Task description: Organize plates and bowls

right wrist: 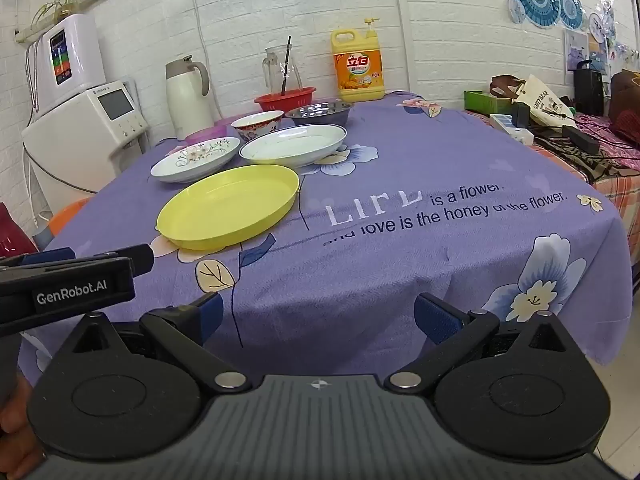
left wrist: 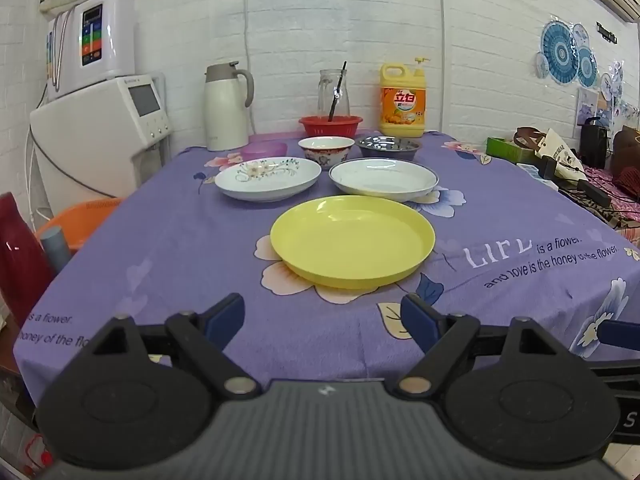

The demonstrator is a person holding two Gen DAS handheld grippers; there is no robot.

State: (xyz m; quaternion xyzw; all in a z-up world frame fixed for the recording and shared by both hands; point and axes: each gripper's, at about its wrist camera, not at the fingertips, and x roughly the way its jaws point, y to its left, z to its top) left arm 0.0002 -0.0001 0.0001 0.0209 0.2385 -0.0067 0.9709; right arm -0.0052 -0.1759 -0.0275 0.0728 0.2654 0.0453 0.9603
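holding both tools above the near edge of the purple flowered tablecloth (left wrist: 168, 240), you have your left gripper (left wrist: 322, 320) spread wide with nothing between its blue pads (left wrist: 226, 318), and your right gripper (right wrist: 316, 316) just as wide and just as empty. neither one touches any dish. in the right wrist view your left gripper shows from the side at the left edge, level with the right one. the yellow plate (left wrist: 353, 240) lies nearest to you, straight ahead of your left gripper and ahead and to the left of your right one. behind it sit two white plates side by side: the floral plate (left wrist: 267, 178) on the left and the blue-rimmed plate (left wrist: 383, 178) on the right, whose near rim comes very close to the far rim of the yellow plate. farther back stand the patterned bowl (left wrist: 326, 151), between the two white plates, and the metal bowl (left wrist: 388, 147) to its right. a low purple bowl (left wrist: 264, 149) sits to the left of the patterned bowl. along the wall you can see a white thermos jug (left wrist: 226, 106), a red basket (left wrist: 330, 125) with a glass pitcher (left wrist: 333, 92) behind it, and a yellow detergent bottle (left wrist: 403, 100).
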